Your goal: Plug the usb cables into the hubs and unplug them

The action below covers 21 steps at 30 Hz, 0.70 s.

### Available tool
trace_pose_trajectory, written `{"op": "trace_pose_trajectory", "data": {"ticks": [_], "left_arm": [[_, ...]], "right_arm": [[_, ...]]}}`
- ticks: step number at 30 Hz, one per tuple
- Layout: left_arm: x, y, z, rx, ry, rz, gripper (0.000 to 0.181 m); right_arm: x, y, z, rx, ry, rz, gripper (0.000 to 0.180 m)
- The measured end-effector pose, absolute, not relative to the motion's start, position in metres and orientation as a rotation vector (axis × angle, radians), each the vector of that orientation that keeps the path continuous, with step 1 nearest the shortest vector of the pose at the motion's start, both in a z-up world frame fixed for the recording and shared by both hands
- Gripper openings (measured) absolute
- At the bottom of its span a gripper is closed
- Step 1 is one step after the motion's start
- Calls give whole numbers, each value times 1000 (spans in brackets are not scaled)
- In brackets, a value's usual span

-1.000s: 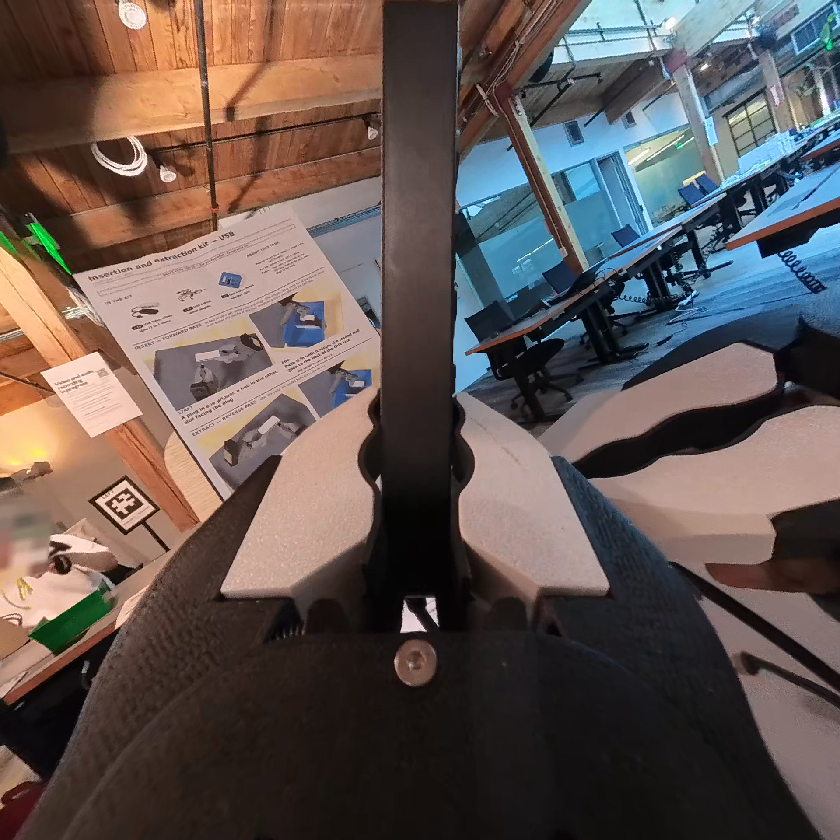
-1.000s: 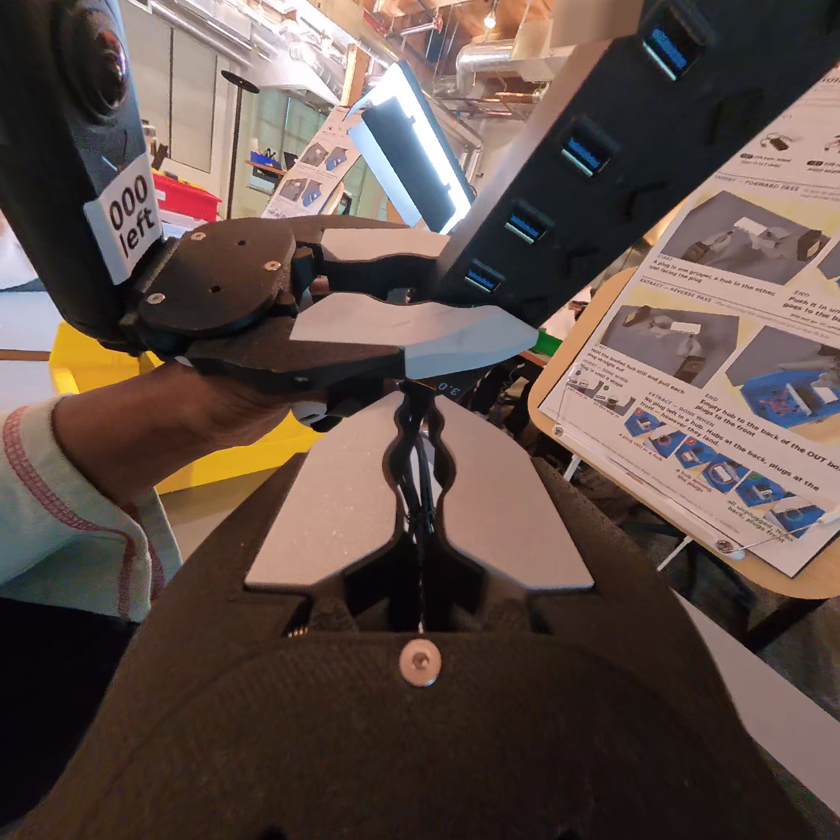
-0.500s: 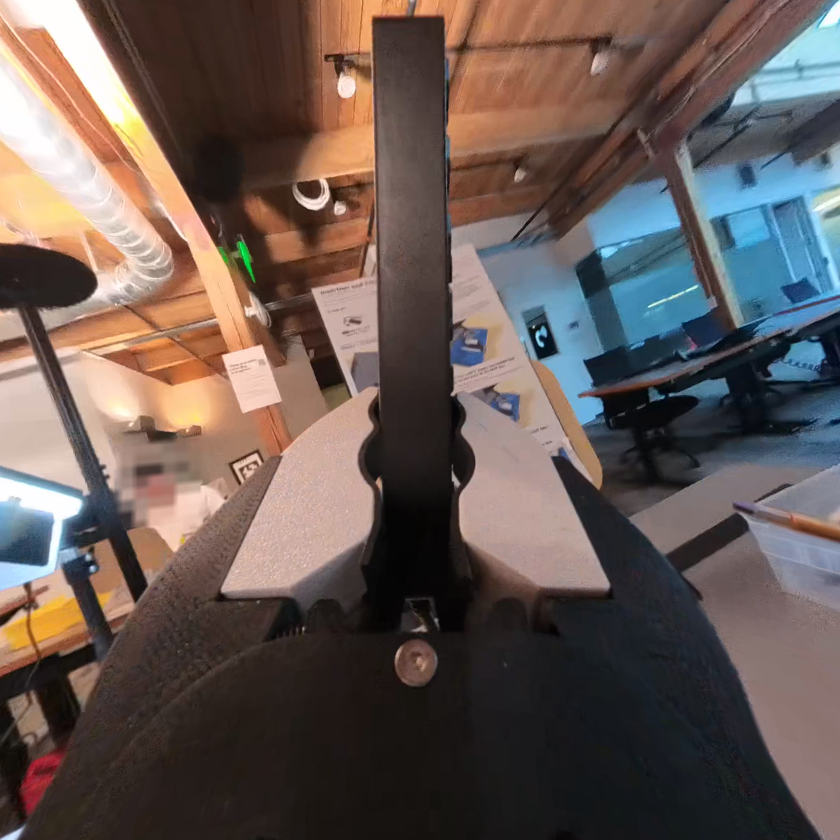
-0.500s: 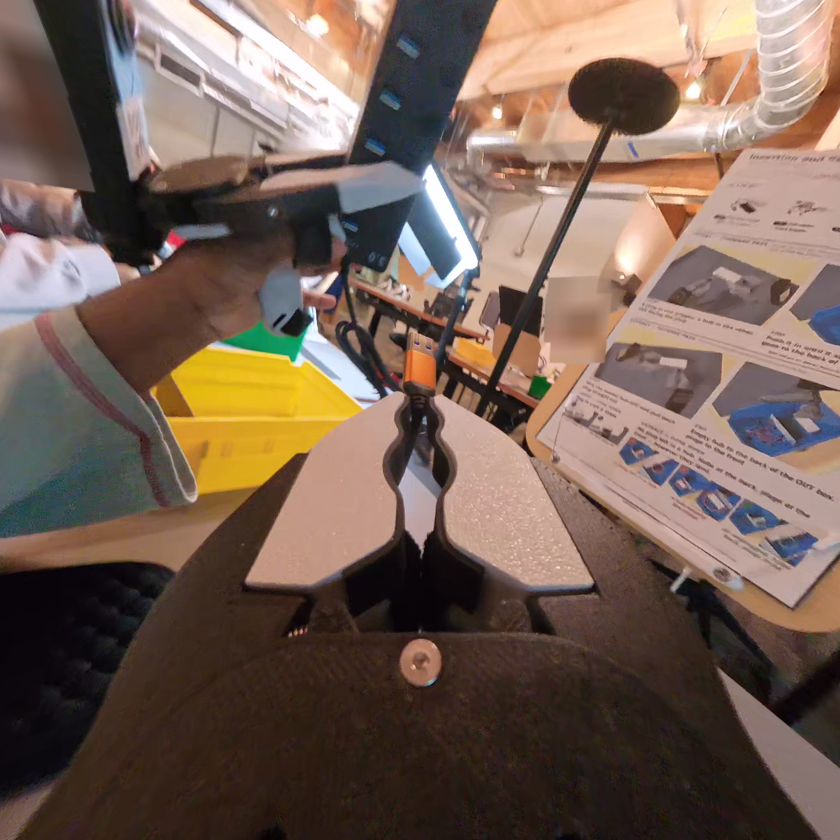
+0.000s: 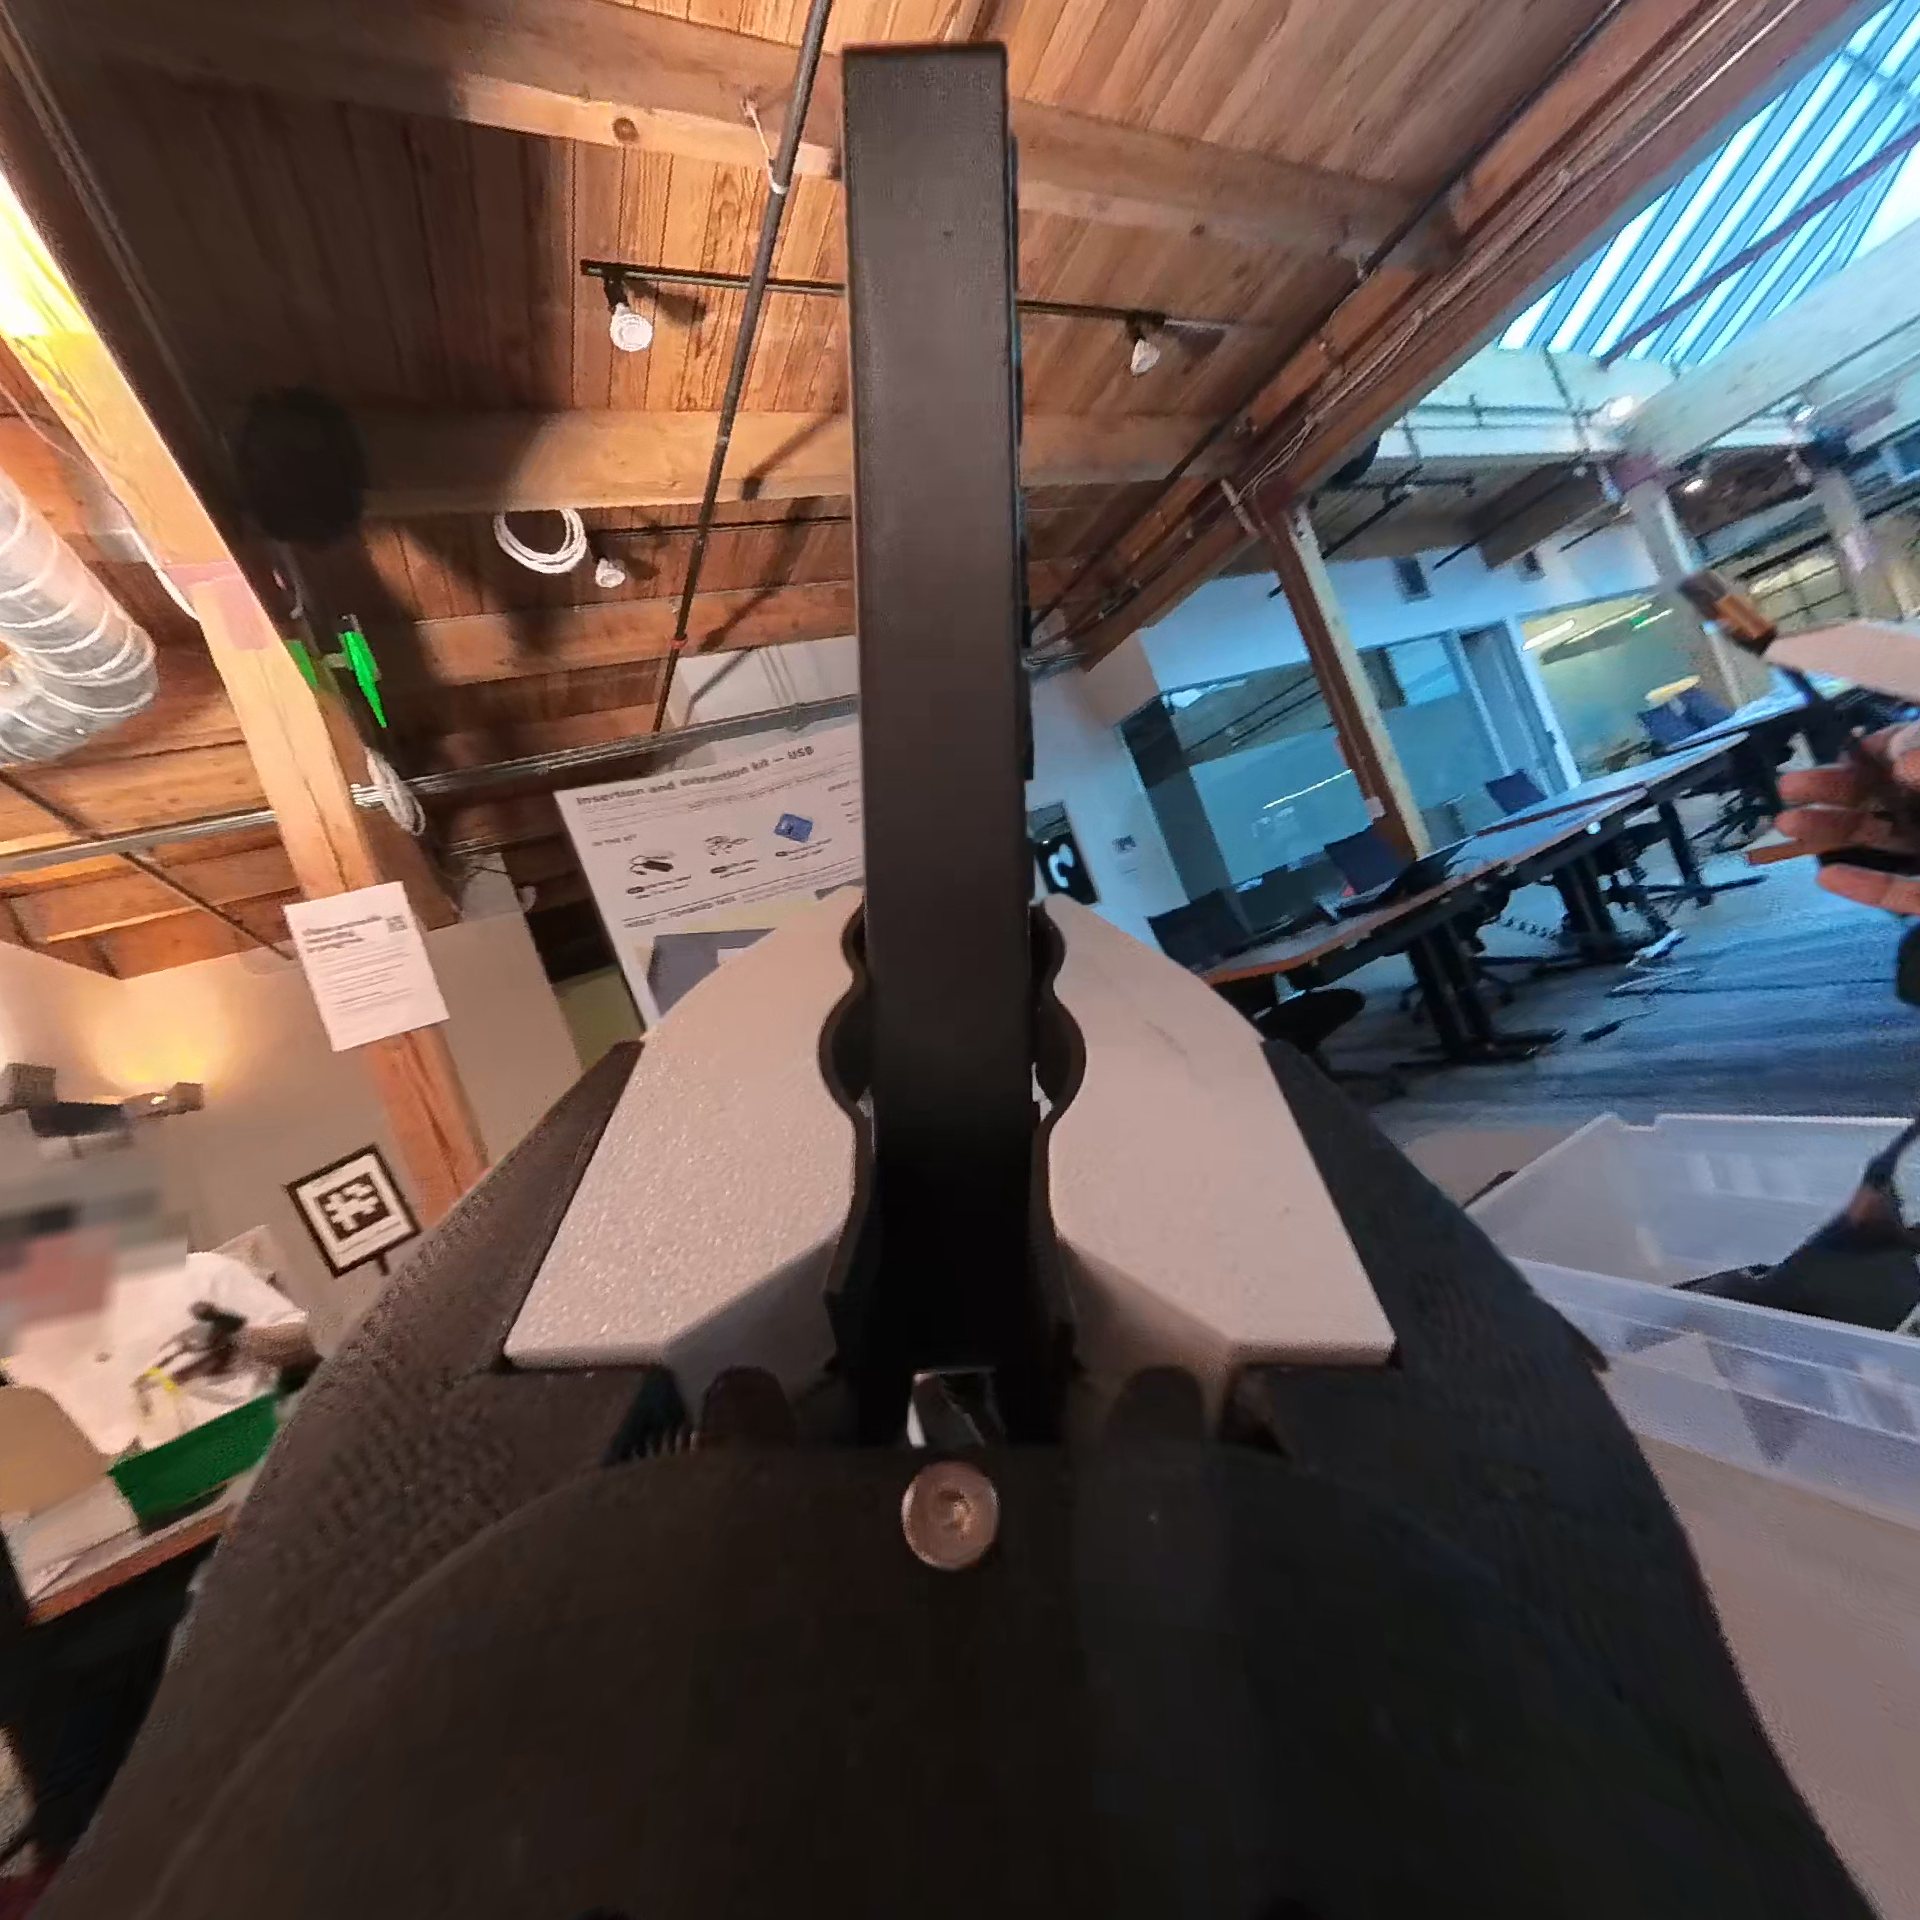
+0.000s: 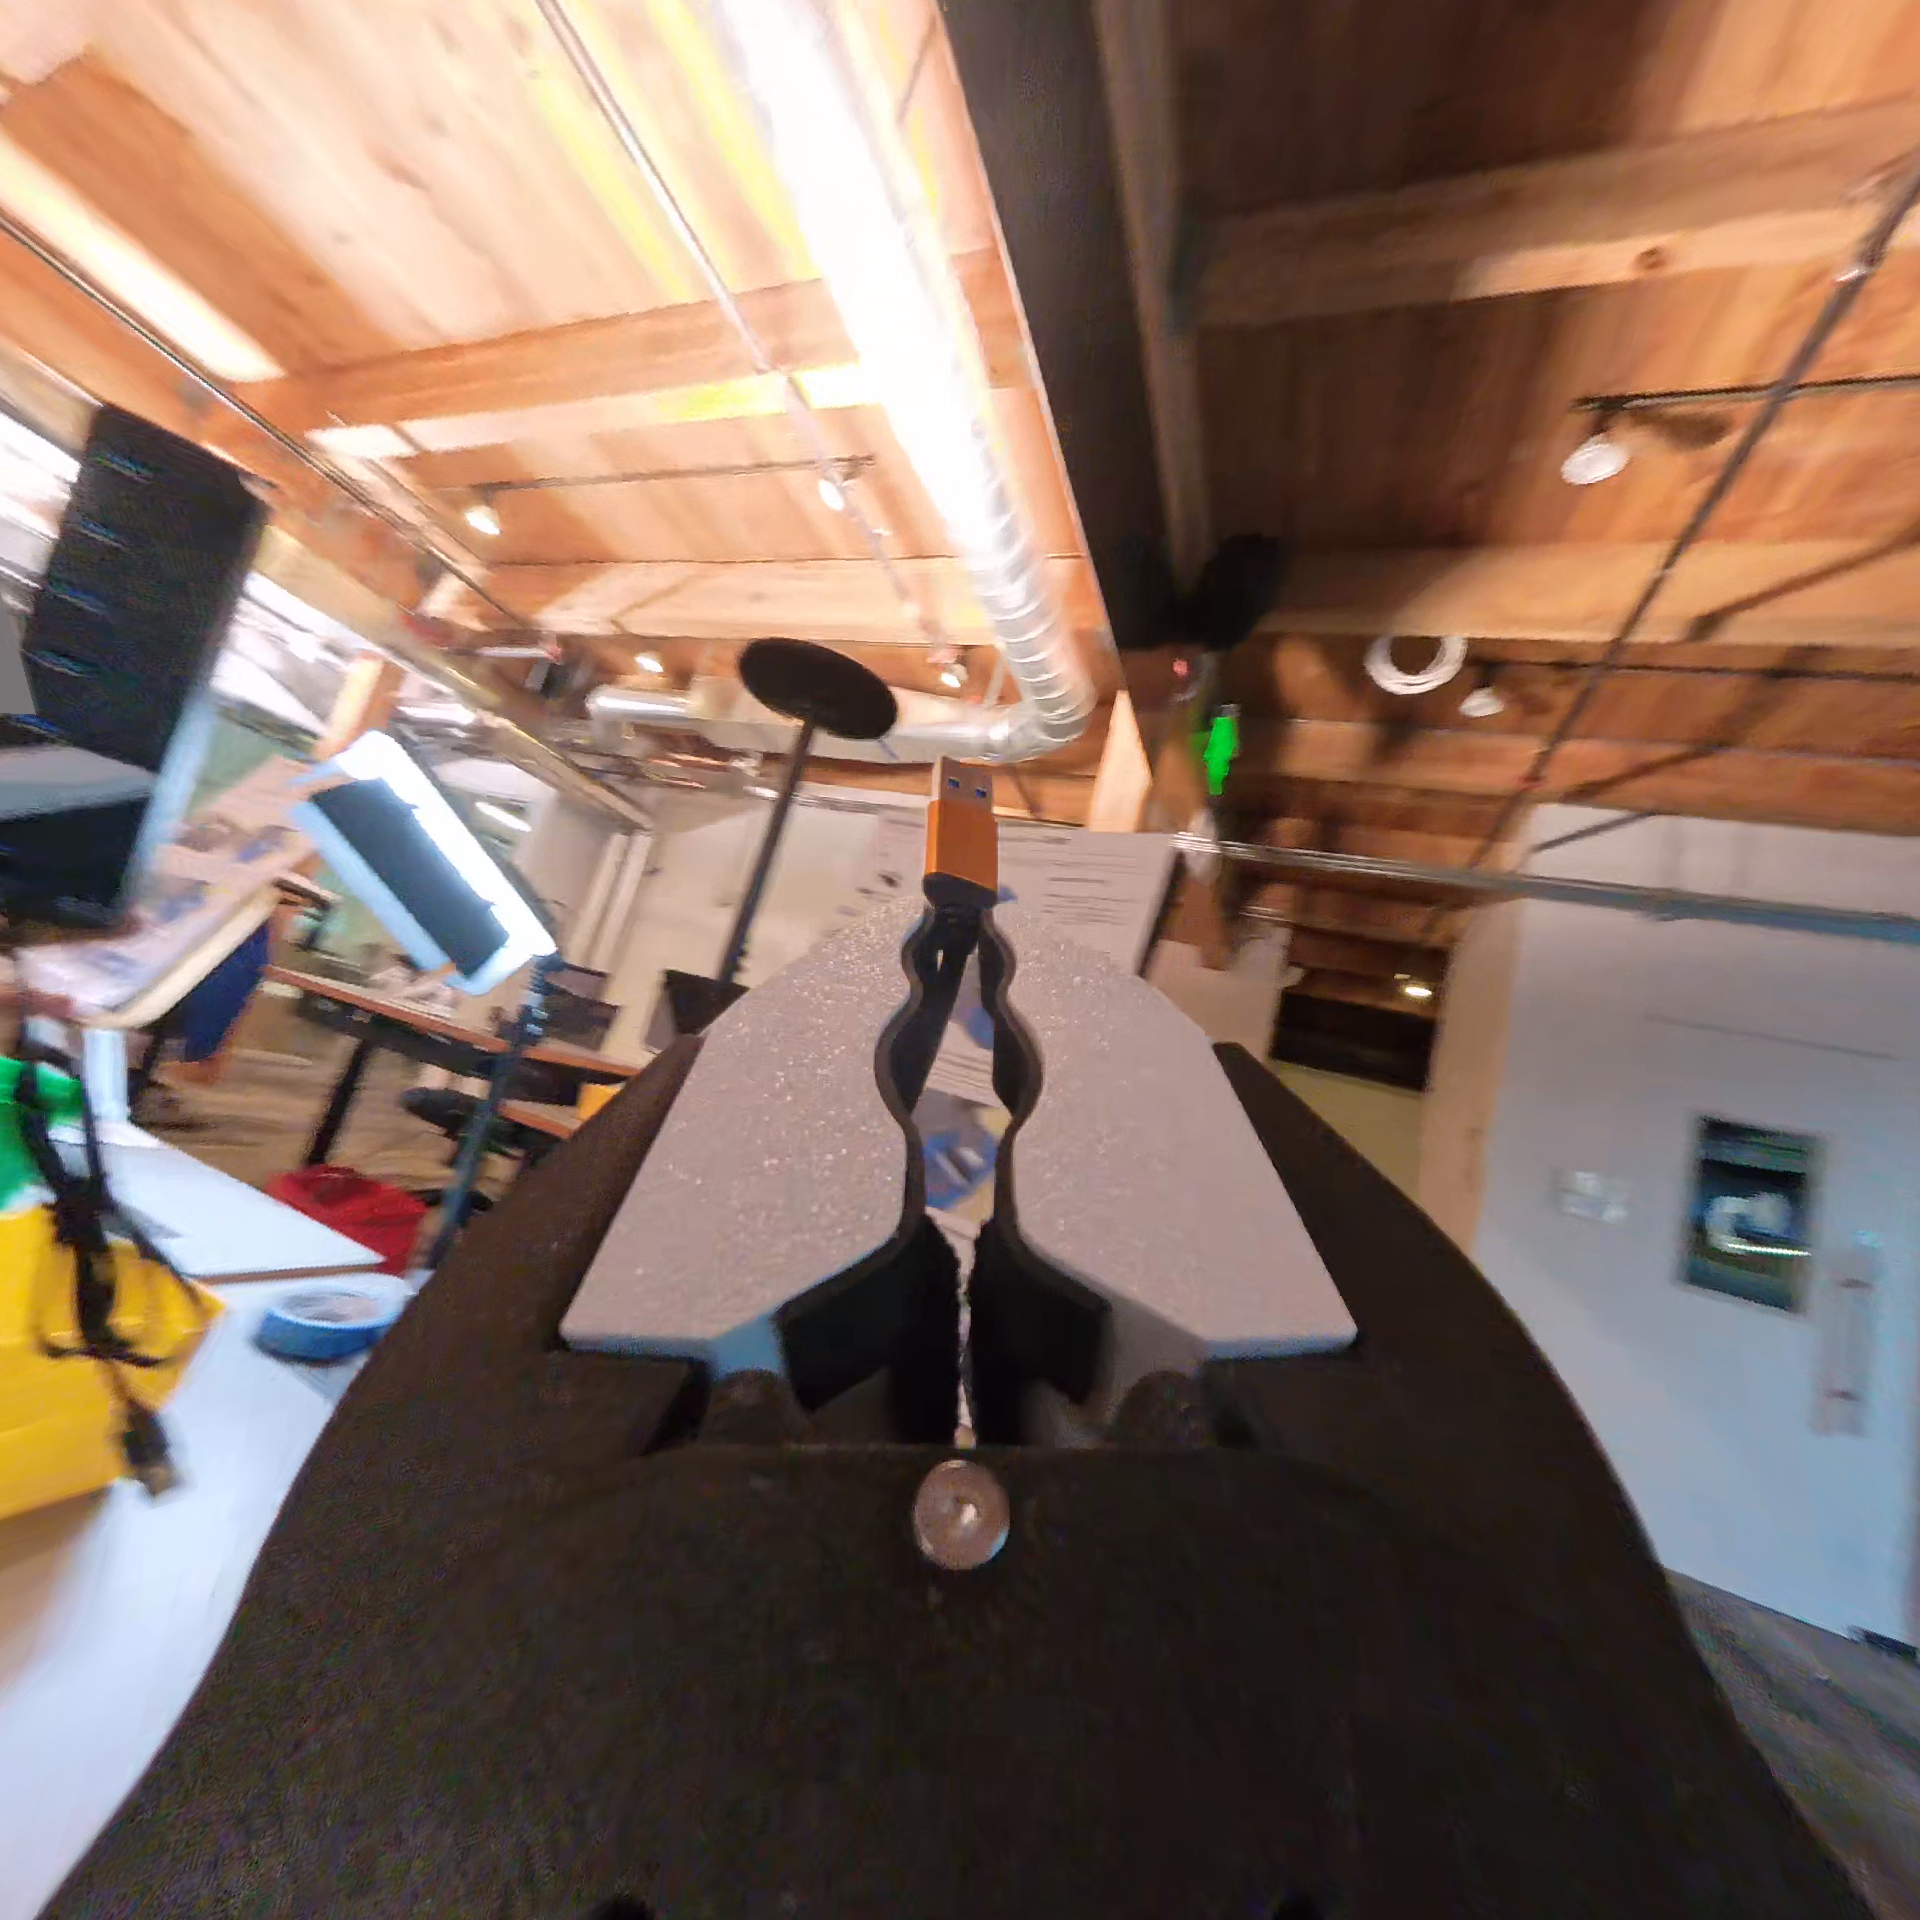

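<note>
My left gripper [image 5: 943, 935] is shut on a long black USB hub [image 5: 930, 540] that stands upright between its fingers. The hub also shows at the far left of the right wrist view [image 6: 140, 587], with blue ports down its side. My right gripper [image 6: 961, 914] is shut on the cable of an orange USB plug [image 6: 961, 836]. The plug sticks up past the fingertips, free in the air and far from the hub. In the left wrist view the right gripper and the plug [image 5: 1730, 613] show at the right edge, held by a hand [image 5: 1860, 821].
A yellow bin [image 6: 73, 1382] with black cables and a roll of blue tape [image 6: 322, 1314] lie on the white table at left. A clear plastic bin [image 5: 1704, 1288] sits at right. An instruction poster [image 5: 727, 842], a light panel [image 6: 416, 883] and a mic stand [image 6: 800, 748] stand behind.
One second ago the plug sat at the hub's port. The right gripper has pulled it out and swung up and to the right. The left gripper has lifted and turned with the hub.
</note>
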State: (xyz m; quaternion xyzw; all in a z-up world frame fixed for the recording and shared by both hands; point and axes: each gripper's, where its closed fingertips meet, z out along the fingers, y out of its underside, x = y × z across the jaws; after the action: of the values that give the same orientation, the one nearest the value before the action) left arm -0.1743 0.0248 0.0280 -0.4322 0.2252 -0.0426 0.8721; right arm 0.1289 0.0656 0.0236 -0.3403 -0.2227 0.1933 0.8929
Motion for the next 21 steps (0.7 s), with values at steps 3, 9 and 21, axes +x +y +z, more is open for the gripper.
{"op": "trace_pose_trajectory", "data": {"ticks": [3, 9, 21], "left_arm": [[-174, 22, 28, -917, 481, -102, 27], [-163, 15, 29, -916, 510, -161, 27], [-146, 7, 27, -916, 566, -242, 27]], "right_arm": [[157, 85, -1, -758, -490, 257, 7], [175, 128, -110, -1078, -618, 167, 7], [174, 137, -219, -1613, -962, 132, 14]]}}
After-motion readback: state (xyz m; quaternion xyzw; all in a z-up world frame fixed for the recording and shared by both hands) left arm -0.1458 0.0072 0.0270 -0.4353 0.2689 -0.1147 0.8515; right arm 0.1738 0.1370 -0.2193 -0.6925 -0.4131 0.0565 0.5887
